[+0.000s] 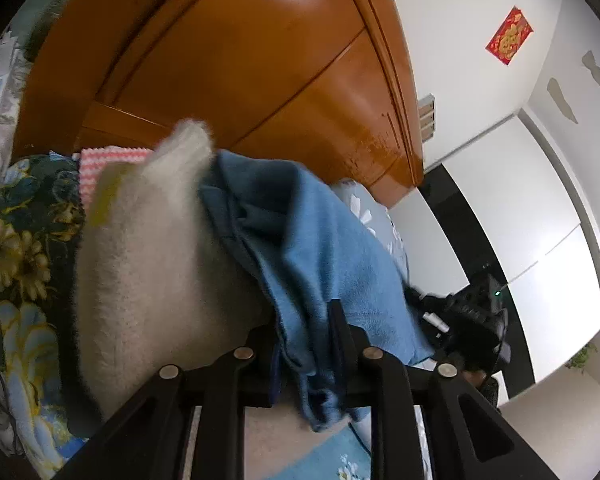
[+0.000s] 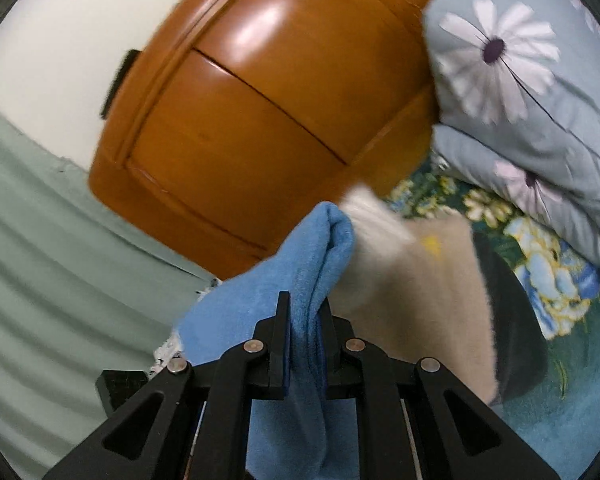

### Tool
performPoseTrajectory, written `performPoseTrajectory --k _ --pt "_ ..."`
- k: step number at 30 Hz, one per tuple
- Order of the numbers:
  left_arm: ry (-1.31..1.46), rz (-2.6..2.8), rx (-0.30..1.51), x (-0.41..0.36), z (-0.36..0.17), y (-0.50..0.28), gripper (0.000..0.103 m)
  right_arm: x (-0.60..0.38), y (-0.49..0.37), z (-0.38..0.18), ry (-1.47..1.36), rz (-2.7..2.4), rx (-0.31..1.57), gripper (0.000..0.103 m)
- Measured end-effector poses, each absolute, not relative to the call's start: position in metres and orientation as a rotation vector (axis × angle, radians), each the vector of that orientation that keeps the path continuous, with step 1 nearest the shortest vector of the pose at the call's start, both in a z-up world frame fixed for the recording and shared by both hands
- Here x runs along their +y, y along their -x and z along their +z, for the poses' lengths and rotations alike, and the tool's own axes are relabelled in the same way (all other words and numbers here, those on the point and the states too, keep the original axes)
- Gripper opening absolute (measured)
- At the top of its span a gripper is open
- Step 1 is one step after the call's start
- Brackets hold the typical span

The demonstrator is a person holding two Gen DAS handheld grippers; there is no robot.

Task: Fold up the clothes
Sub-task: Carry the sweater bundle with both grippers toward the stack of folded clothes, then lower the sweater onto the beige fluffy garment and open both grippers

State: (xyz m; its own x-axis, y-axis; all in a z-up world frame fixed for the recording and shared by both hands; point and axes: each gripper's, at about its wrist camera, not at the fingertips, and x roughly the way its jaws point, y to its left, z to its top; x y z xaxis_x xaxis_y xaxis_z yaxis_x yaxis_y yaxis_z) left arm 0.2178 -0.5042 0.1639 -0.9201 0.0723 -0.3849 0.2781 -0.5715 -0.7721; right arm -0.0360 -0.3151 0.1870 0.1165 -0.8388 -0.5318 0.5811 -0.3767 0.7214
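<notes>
A blue fleece garment (image 1: 300, 240) hangs lifted above the bed, with a fuzzy cream garment (image 1: 148, 248) against it. My left gripper (image 1: 304, 332) is shut on a bunched edge of the blue garment; only one fingertip (image 1: 336, 316) shows, the other is under cloth. In the right wrist view my right gripper (image 2: 306, 312) is shut on another fold of the blue garment (image 2: 268, 280), which passes between its two fingers. The cream garment (image 2: 416, 292) hangs just right of it, with a dark piece (image 2: 512, 320) beyond.
An orange wooden headboard (image 1: 240, 60) (image 2: 240, 120) stands close ahead. The bed has a dark floral sheet (image 1: 24, 248) (image 2: 540, 280). A grey daisy-print quilt (image 2: 520, 80) is piled at the right. White wall and cabinets (image 1: 520, 200) lie right.
</notes>
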Motion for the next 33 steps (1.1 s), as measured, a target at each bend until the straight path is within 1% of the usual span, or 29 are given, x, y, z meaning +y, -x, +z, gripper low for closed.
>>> performPoseTrajectory --k 2,7,10,12,13,15,17,20,22,23,25,27,28,29,30,31,33 --pt "-0.610 -2.625 1.332 -0.502 0.166 -0.215 0.024 -0.316 0.037 0.175 -1.232 -1.560 -0.289 0.011" --pt "-0.652 -2.628 1.343 -0.504 0.177 -0.217 0.024 -0.318 0.044 0.149 -1.302 -1.576 -0.351 0.011" --pt "-0.662 -2.617 1.329 -0.507 0.187 -0.228 0.025 -0.320 0.043 0.159 -1.292 -1.580 -0.337 0.014" --pt "-0.651 -2.603 1.300 -0.510 0.195 -0.242 0.028 -0.318 0.040 0.171 -1.274 -1.592 -0.302 0.014" --pt "-0.636 -2.593 1.278 -0.512 0.199 -0.250 0.033 -0.316 0.039 0.177 -1.266 -1.602 -0.285 0.014" --pt "-0.607 -2.576 1.221 -0.516 0.208 -0.265 0.036 -0.310 0.039 0.186 -1.256 -1.636 -0.249 0.015" --pt "-0.618 -2.580 1.125 -0.516 0.221 -0.265 0.037 -0.305 0.040 0.193 -1.240 -1.673 -0.219 0.015" --pt "-0.632 -2.644 0.994 -0.509 0.248 -0.245 0.037 -0.296 0.036 0.209 -1.202 -1.732 -0.198 0.015" --pt "-0.658 -2.686 0.908 -0.502 0.264 -0.218 0.044 -0.300 0.028 0.220 -1.164 -1.752 -0.173 0.015" --pt "-0.679 -2.692 0.849 -0.498 0.269 -0.206 0.045 -0.305 0.024 0.223 -1.152 -1.750 -0.157 0.015" --pt "-0.740 -2.664 0.752 -0.494 0.273 -0.177 0.045 -0.318 0.012 0.228 -1.128 -1.747 -0.117 0.015" --pt "-0.788 -2.646 0.709 -0.492 0.266 -0.163 0.045 -0.332 -0.002 0.230 -1.097 -1.734 -0.061 0.017" --pt "-0.815 -2.630 0.677 -0.491 0.259 -0.160 0.045 -0.340 -0.011 0.230 -1.074 -1.736 -0.013 0.018" --pt "-0.842 -2.614 0.642 -0.490 0.251 -0.161 0.045 -0.347 -0.020 0.229 -1.050 -1.745 0.044 0.025" --pt "-0.866 -2.601 0.608 -0.489 0.242 -0.162 0.045 -0.354 -0.029 0.227 -1.024 -1.751 0.101 0.027" --pt "-0.891 -2.589 0.587 -0.488 0.232 -0.163 0.045 -0.359 -0.038 0.224 -0.998 -1.753 0.156 0.028" --pt "-0.911 -2.581 0.586 -0.489 0.218 -0.166 0.045 -0.367 -0.056 0.214 -0.942 -1.757 0.262 0.031"
